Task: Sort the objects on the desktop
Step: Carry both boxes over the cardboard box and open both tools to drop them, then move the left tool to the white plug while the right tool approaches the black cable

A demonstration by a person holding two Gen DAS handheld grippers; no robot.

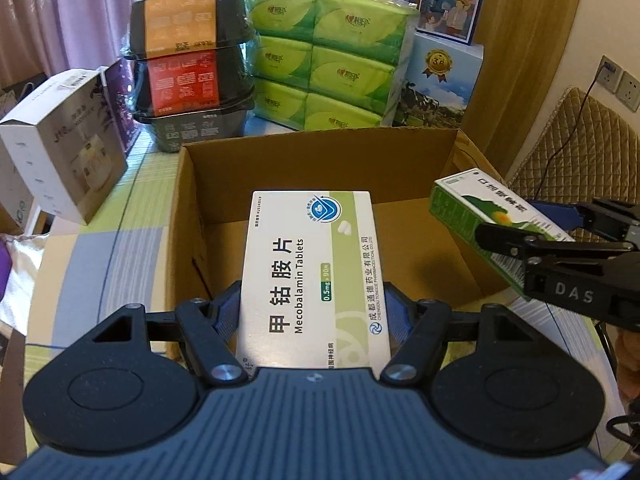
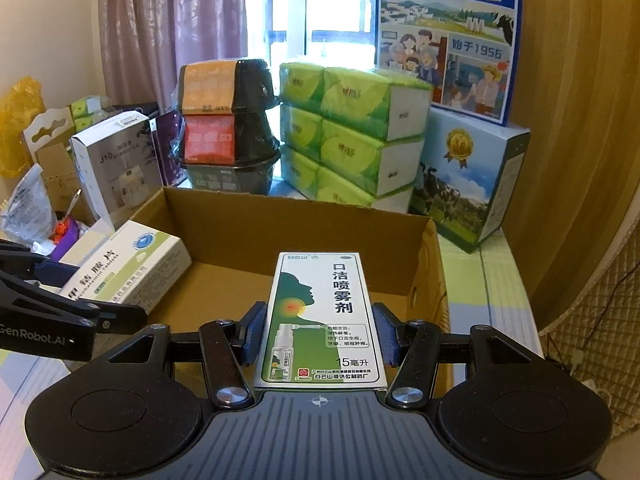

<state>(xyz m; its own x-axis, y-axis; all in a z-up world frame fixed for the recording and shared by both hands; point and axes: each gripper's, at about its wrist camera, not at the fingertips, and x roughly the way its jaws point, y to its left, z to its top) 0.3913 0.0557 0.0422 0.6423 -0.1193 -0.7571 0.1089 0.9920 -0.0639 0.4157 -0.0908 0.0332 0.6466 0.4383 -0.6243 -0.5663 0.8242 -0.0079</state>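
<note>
Clamped between the blue pads of the left gripper (image 1: 314, 316), a flat white-and-green medicine carton (image 1: 316, 276) is reading "甲钴胺片 Mecobalamin Tablets, 0.5mg × 90"; its near end is slipping out of sight behind the ribbed dark housing. Both fingers are pressing on its long edges, and its far end is reaching over the open cardboard box (image 1: 192, 216).

Likewise the right gripper (image 2: 320, 338) is pinching a narrow green-and-white spray carton (image 2: 320, 320) printed "口洁喷雾剂", "15毫升" and "白云山", with a head in profile; it too is hanging above the box's plain brown floor. From the left wrist view this gripper's arm is showing "DAS"; from the right wrist view the other is showing "GenRobot.AI".

Beyond the fingertips, past the box's far wall, glossy black food tubs (image 1: 192, 68) with orange and red sleeves are standing stacked, their small print too blurred to read. Beside them soft green tissue packs (image 1: 324, 60) are sitting in a plastic-wrapped block, and right of those milk cartons (image 2: 448, 36) are showing "纯牛奶" and "始于1956". Left, a grey box (image 2: 116, 168) is probably reading "J10".
</note>
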